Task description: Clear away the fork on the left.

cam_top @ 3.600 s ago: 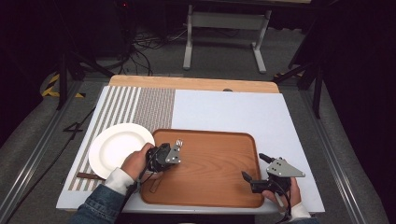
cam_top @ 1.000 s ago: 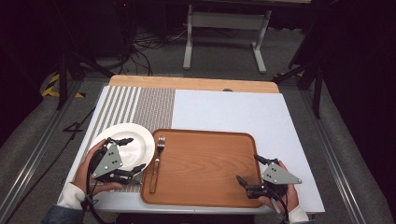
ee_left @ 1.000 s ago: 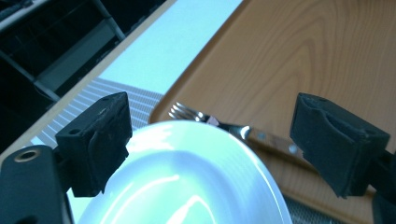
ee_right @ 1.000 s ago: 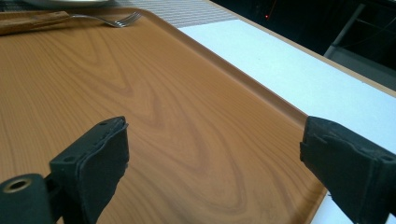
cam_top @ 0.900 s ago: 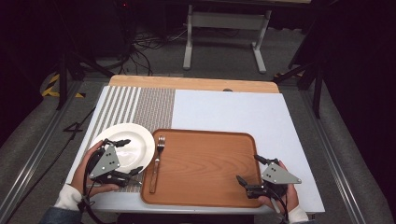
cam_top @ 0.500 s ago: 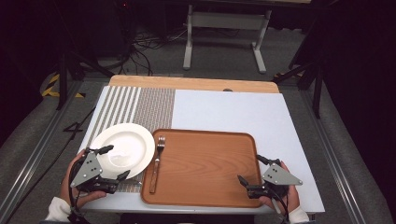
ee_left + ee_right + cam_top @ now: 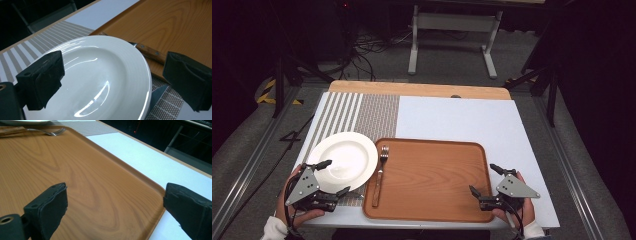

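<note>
At the near left corner of the table (image 7: pixel 452 115), my left tongs (image 7: pixel 331 177) gaped wide over the white plate (image 7: pixel 343 161), touching nothing. My right tongs (image 7: pixel 484 179) stood equally spread at the wooden tray's (image 7: pixel 432 180) near right corner. A fork (image 7: pixel 379 175), wood-handled I think, lay along the tray's left side.
</note>
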A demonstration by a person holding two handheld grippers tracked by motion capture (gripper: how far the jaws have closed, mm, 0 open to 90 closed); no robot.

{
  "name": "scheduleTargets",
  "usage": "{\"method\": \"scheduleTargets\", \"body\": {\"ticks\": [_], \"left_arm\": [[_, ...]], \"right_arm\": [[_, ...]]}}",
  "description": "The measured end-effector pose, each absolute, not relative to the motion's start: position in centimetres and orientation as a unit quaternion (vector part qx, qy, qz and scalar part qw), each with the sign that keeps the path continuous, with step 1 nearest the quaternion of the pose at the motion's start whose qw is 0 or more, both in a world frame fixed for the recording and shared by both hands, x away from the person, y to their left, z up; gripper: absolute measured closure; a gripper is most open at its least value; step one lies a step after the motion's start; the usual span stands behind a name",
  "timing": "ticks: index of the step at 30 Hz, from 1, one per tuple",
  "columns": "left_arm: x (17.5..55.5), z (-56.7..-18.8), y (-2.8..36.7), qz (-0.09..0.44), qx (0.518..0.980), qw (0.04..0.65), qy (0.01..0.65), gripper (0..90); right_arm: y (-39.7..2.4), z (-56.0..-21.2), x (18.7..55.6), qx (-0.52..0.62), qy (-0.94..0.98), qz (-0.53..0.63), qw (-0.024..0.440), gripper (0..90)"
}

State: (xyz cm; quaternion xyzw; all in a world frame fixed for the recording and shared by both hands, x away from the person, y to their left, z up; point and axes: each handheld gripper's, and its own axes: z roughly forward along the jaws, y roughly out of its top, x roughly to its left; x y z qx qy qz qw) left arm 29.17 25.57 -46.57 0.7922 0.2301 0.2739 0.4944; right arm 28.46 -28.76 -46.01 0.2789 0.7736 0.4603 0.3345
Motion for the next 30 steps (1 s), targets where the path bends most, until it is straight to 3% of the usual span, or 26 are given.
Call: {"method": "scheduleTargets", "body": {"ticks": [30], "left_arm": [[28.95,-46.44,25.73,0.265,0.793,0.503,0.219,5.4]], "right_arm": [[-28.47,-46.25,28.69,0.276,0.780,0.455,0.330,6.3]]}}
